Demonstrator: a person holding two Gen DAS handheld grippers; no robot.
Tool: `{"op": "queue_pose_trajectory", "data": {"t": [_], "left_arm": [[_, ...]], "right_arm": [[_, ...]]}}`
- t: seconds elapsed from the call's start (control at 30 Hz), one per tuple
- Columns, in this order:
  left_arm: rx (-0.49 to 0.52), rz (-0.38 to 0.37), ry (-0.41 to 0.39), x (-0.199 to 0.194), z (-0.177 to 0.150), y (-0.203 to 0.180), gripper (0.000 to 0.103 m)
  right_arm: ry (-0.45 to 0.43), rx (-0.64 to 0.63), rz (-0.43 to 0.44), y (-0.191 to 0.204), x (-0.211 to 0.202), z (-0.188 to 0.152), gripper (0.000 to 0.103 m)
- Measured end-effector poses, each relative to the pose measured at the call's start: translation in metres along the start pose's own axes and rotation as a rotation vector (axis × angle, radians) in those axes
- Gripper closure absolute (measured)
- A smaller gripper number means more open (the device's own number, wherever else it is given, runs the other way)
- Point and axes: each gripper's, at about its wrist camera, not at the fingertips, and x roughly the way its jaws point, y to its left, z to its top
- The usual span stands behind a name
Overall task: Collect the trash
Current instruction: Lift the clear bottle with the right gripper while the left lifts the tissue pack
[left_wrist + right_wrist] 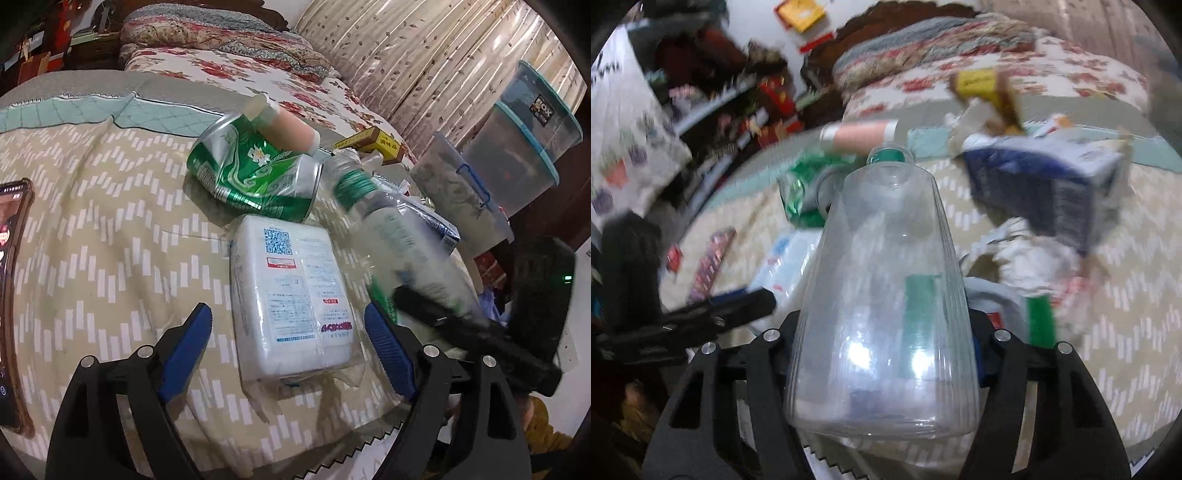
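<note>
My left gripper is open around the near end of a white tissue pack lying on the beige patterned bedspread; its blue pads do not touch it. Behind the pack lie a crushed green can and a pink tube. My right gripper is shut on a clear plastic bottle with a green cap, held above the bed; the bottle also shows, blurred, in the left wrist view. A blue-white carton and crumpled paper lie to its right.
A phone lies at the bed's left edge. A yellow box sits behind the can. Clear storage tubs stand right of the bed by the curtain. Floral pillows lie at the head. Cluttered shelves stand at left.
</note>
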Motion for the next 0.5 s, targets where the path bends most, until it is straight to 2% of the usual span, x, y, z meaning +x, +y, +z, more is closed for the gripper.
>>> {"op": "queue_pose_trajectory", "data": {"t": [0.13, 0.3, 0.33, 0.37, 0.4, 0.5], "left_arm": [[0.048, 0.046, 0.014, 0.008, 0.0, -0.015, 0.022], [0.123, 0.156, 0.015, 0.02, -0.001, -0.033, 0.022], [0.138, 0.184, 0.007, 0.021, -0.002, -0.035, 0.027], [0.164, 0.232, -0.004, 0.023, -0.003, -0.038, 0.043], [0.181, 0.254, -0.006, 0.024, -0.003, -0.039, 0.043], [0.175, 0.243, -0.016, 0.019, -0.003, -0.038, 0.046]], "right_arm": [[-0.073, 0.034, 0.018, -0.003, -0.019, -0.001, 0.039], [-0.132, 0.024, 0.051, 0.001, -0.035, -0.002, 0.039], [-0.144, 0.02, 0.061, 0.002, -0.037, -0.002, 0.039], [-0.157, 0.018, 0.075, 0.004, -0.04, -0.001, 0.039], [-0.172, 0.014, 0.094, 0.005, -0.043, -0.001, 0.039], [-0.204, 0.007, 0.132, 0.004, -0.05, -0.002, 0.039]]}}
